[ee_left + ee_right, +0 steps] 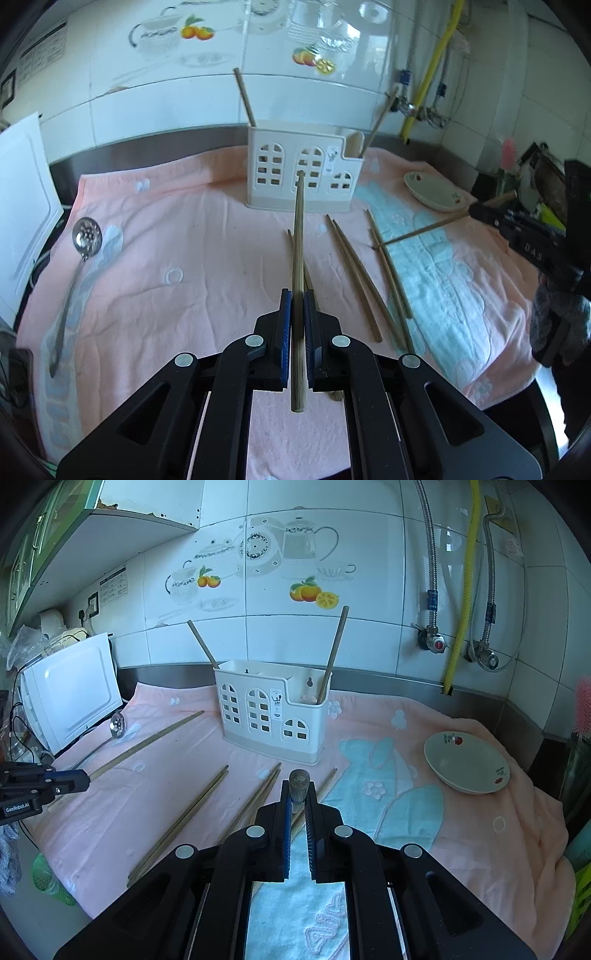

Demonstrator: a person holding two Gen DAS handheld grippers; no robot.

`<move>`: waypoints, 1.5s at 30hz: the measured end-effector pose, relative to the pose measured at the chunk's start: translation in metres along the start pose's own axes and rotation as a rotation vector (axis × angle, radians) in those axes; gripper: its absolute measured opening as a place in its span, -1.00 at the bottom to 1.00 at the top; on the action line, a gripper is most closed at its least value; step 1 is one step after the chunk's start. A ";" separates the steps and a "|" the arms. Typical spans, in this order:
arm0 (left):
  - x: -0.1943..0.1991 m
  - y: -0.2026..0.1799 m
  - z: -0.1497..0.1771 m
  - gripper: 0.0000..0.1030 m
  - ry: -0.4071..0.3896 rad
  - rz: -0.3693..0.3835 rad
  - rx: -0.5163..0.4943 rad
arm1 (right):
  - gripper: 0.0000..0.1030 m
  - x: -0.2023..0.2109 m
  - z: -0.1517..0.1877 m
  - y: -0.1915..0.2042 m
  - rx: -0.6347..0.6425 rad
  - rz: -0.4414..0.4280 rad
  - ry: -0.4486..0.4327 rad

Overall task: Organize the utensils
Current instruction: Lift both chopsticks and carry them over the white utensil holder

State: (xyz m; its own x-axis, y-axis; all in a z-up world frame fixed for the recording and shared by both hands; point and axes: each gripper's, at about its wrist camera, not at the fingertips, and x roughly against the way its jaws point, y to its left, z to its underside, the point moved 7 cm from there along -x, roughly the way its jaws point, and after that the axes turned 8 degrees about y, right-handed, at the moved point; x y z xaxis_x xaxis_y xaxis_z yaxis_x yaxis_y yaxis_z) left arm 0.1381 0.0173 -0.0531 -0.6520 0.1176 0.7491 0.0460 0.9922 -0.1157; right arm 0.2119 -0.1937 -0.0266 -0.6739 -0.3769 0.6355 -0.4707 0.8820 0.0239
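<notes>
A white utensil holder (301,171) (271,710) stands at the back of the pink towel with two chopsticks upright in it. My left gripper (297,295) is shut on a chopstick (298,240) that points forward toward the holder; in the right wrist view it shows at the far left (79,777). My right gripper (298,786) is shut on a chopstick whose end (299,781) faces the camera; in the left wrist view it shows at the right (476,212) with that chopstick (421,230) slanting down to the towel. Several loose chopsticks (356,273) (184,818) lie on the towel.
A slotted metal spoon (79,254) lies at the towel's left. A small flowered dish (434,190) (467,762) sits at the right. A white appliance (70,690) stands at the left. Pipes and valves (437,642) run along the tiled wall behind.
</notes>
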 end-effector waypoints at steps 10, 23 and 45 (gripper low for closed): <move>-0.007 0.001 0.006 -0.89 0.056 -0.034 -0.045 | -0.87 0.000 0.000 0.000 -0.003 -0.001 -0.007; 0.010 -0.004 -0.040 -0.89 -0.030 -0.008 -0.066 | -0.87 0.000 -0.030 0.001 0.020 -0.028 0.017; 0.065 -0.008 -0.230 -0.89 -0.253 -0.037 -0.139 | -0.87 0.000 -0.175 -0.007 0.075 -0.032 0.020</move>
State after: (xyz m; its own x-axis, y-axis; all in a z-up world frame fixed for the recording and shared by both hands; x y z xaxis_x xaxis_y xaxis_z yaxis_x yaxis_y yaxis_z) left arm 0.2694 0.0268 0.1463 -0.8226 0.0846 0.5623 0.1104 0.9938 0.0120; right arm 0.3147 -0.1501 0.1088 -0.6467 -0.3986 0.6503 -0.5338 0.8455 -0.0126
